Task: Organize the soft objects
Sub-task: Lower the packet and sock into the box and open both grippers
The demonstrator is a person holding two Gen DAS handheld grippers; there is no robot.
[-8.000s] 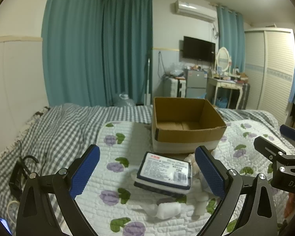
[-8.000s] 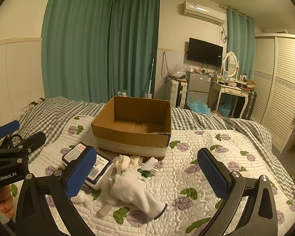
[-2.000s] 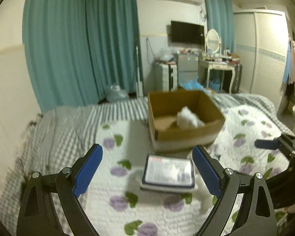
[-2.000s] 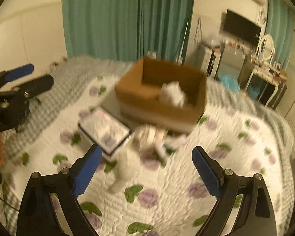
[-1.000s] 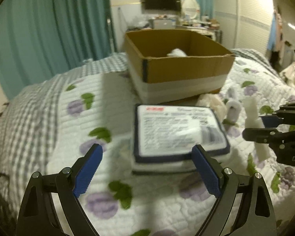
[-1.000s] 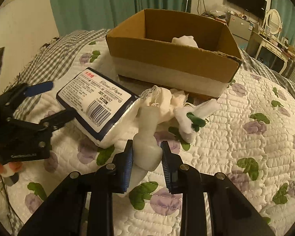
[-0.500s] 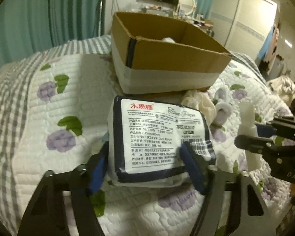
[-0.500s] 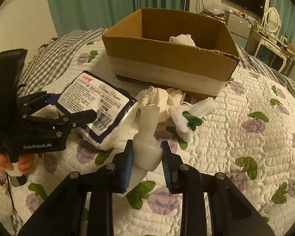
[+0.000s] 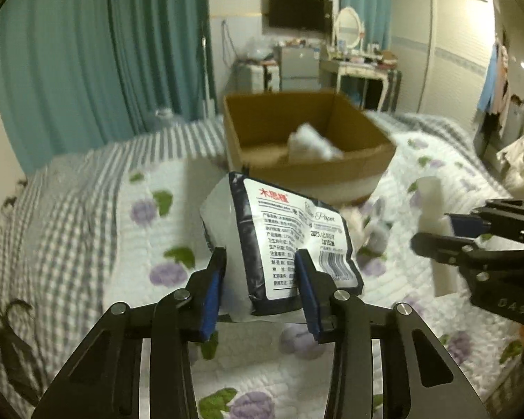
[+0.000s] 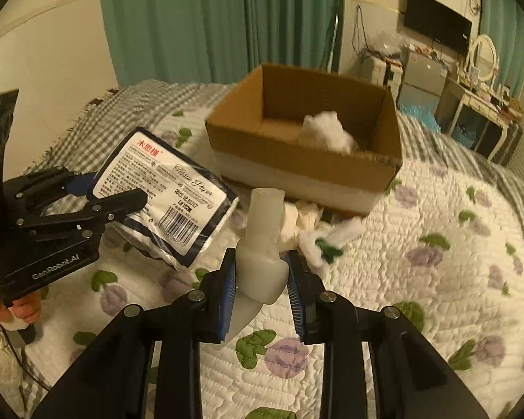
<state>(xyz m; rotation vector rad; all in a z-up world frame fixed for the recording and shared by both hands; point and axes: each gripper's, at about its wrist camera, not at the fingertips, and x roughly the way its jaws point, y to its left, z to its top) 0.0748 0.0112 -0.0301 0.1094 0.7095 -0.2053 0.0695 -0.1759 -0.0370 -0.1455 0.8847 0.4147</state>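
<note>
The left gripper (image 9: 260,288) is now lifting the navy-and-white plastic tissue pack (image 9: 290,234) off the quilted bed (image 9: 146,255), jaws clenched on it; the right gripper (image 10: 261,281) is gripping a white soft glove (image 10: 260,251), both heading toward the brown cardboard box (image 10: 307,153) ahead of the jaws.

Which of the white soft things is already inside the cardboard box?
The crumpled white glove lying in the cardboard box. The tissue pack and white sock are each held in a hand-held gripper; the others lie on the quilt.

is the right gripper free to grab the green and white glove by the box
Probably not yet. The right gripper is shut on a white foam piece, so its jaws are full. The glove itself lies uncovered on the quilt just ahead.
</note>
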